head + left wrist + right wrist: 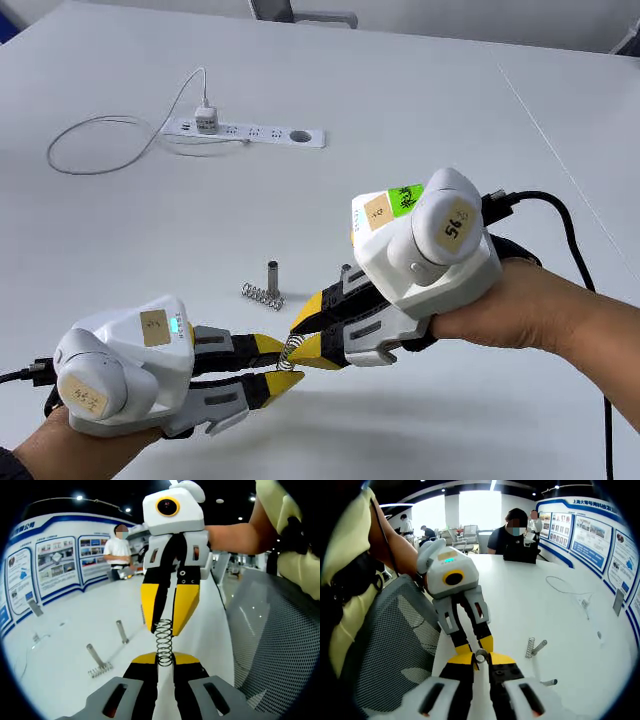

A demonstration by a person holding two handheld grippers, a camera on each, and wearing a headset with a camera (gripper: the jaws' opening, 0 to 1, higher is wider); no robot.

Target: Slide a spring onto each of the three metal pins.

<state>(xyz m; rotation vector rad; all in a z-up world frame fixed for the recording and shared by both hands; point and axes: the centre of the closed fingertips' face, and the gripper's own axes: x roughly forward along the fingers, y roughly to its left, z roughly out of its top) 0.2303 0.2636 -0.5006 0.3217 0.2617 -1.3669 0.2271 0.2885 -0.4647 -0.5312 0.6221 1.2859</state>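
A small steel spring (289, 353) hangs in the air between my two grippers. My left gripper (283, 372) is shut on its lower end and my right gripper (297, 338) pinches the upper end. In the left gripper view the spring (163, 642) rises from my left gripper (161, 661) into the yellow tips of the right gripper (167, 625). The right gripper view shows the spring (480, 655) end-on. On the table stands a metal pin (272, 278) with another spring (260, 293) lying at its base. A second pin (346, 272) is partly hidden behind the right gripper.
A white power strip (245, 131) with a plugged charger and a looped cable (90, 140) lies at the far left of the white table (420, 120). A grey mesh chair (395, 645) is beside me. A person (515, 535) sits at the table's far end.
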